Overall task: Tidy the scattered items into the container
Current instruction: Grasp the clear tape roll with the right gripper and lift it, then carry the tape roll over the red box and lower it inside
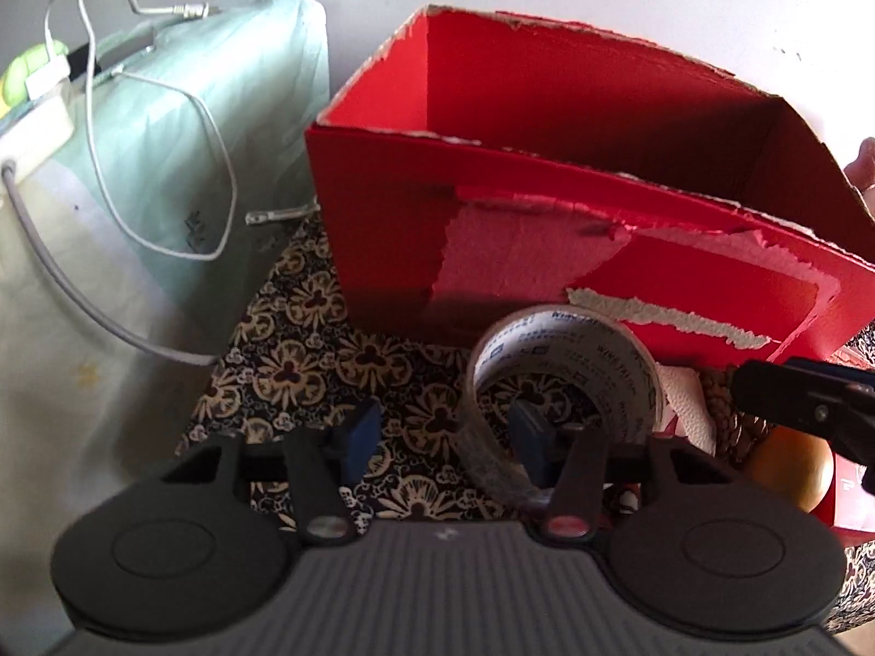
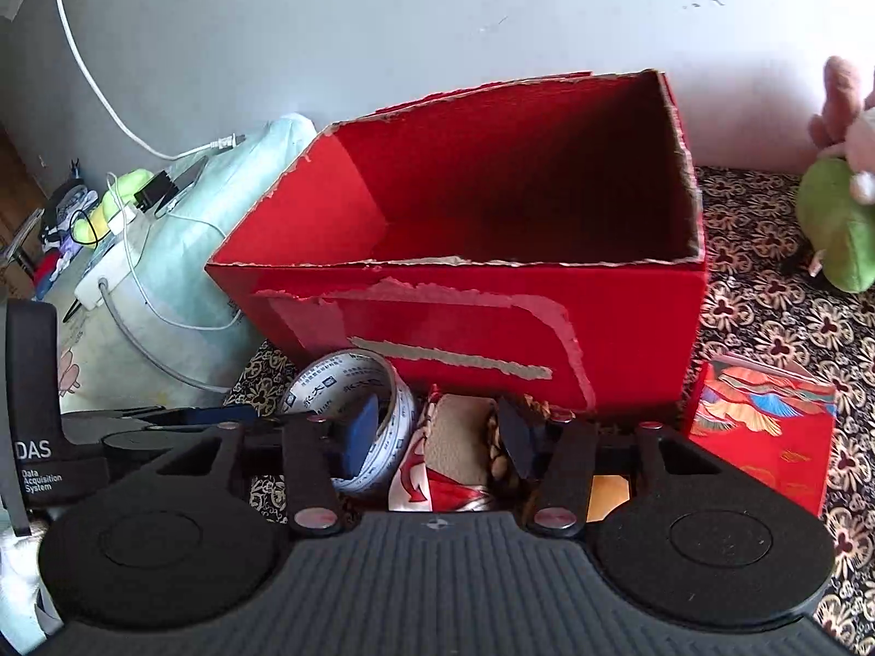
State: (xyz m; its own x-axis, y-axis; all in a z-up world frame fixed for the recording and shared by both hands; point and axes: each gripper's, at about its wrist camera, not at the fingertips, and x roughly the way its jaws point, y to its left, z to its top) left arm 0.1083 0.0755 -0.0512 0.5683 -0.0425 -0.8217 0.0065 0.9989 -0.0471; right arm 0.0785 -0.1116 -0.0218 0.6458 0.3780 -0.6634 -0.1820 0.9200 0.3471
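Left gripper [image 1: 445, 426], right gripper [image 2: 440, 429], jaws apart, straddle tape roll [image 1: 569, 344] on floral cloth [image 1: 306, 361].

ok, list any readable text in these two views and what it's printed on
"DAS" and "Data Acquisition System": white print on the left gripper body, seen at the left edge of the right wrist view.
Tape roll: blue print with small logos round the core, too blurred to read in either view.
Red booklet: gold marks, too small to read.
Red box: label torn off, no text left.
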